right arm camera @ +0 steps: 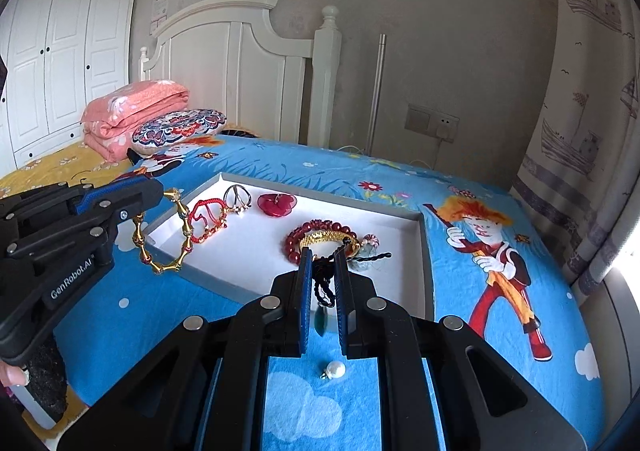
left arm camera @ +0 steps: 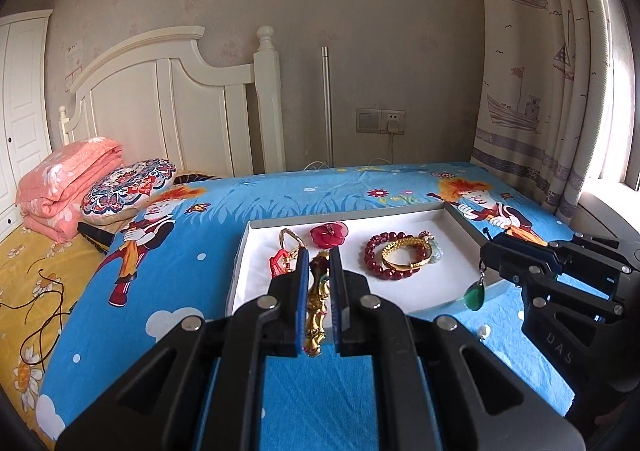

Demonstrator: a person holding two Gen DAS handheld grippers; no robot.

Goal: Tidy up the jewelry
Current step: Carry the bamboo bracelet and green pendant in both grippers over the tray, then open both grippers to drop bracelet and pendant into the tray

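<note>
Left hand-held gripper (left arm camera: 319, 283) is clamped on a gold link bracelet (right arm camera: 160, 247), which dangles as an open loop below its tips, over the near-left corner of the white tray (right arm camera: 248, 251) on the bed (right arm camera: 400, 179). Right hand-held gripper (right arm camera: 322, 275) is closed on a black cord (right arm camera: 325, 287) with a green pendant (left arm camera: 475, 294) hanging under it, just short of the tray's near edge.

Risks, as I judge them: both pieces hang loose and can swing. The bracelet loop could catch the tray wall or the red knotted cord (right arm camera: 208, 221) lying just past it. The pendant cord is thin and could slip through the pads. If it is lowered straight ahead, it lands on the stacked red bead bracelet (right arm camera: 320, 237) and gold bangle (right arm camera: 328, 241) and tangles. A loose pearl (right arm camera: 335, 370) lies on the bed under the right hand-held gripper, outside the tray, easy to knock or forget.
</note>
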